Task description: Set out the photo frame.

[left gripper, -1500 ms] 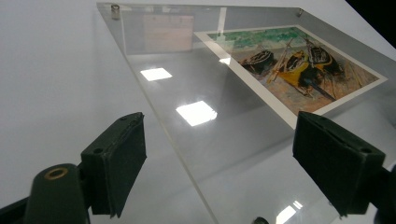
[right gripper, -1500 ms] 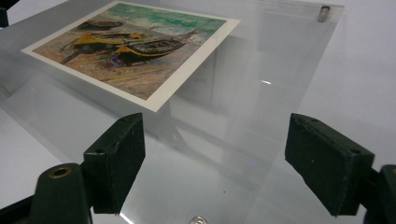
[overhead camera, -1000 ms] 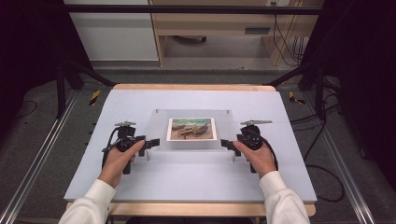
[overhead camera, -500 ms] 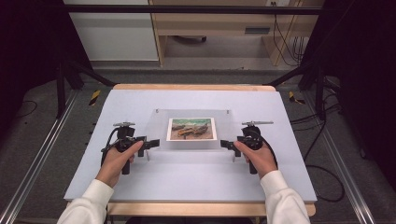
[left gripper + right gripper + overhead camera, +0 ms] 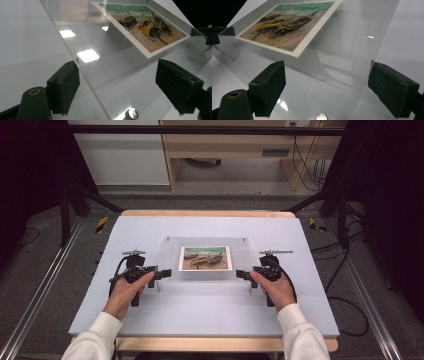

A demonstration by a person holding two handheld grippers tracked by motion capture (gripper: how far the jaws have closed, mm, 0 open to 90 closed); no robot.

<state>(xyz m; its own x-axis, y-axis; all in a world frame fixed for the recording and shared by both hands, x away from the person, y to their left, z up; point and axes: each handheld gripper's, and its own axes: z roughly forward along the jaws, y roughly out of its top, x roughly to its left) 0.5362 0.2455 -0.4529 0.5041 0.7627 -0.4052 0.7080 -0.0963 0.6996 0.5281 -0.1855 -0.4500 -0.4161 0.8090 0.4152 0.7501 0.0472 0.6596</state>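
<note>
Looking at the high view, the clear frame [image 5: 207,260] with the boat picture [image 5: 205,258] sits flat in the middle of the table [image 5: 150,315], and the person has a gripper at each side of it: the left gripper [image 5: 166,272] at the frame's 9 o'clock edge, the right gripper [image 5: 241,274] at 3 o'clock. Both sets of jaws stand wide apart, straddling the near corners with the plate edge between them, clamped on nothing.

What could go wrong? The plate is slick and glossy, so if one side closes before the other, the frame probably skates sideways across the table. A shallow bite on the bare edge could also slip during a lift, and uneven lifting may tilt it. The small metal screw [image 5: 132,113] near the corner could block a jaw from seating flat.
</note>
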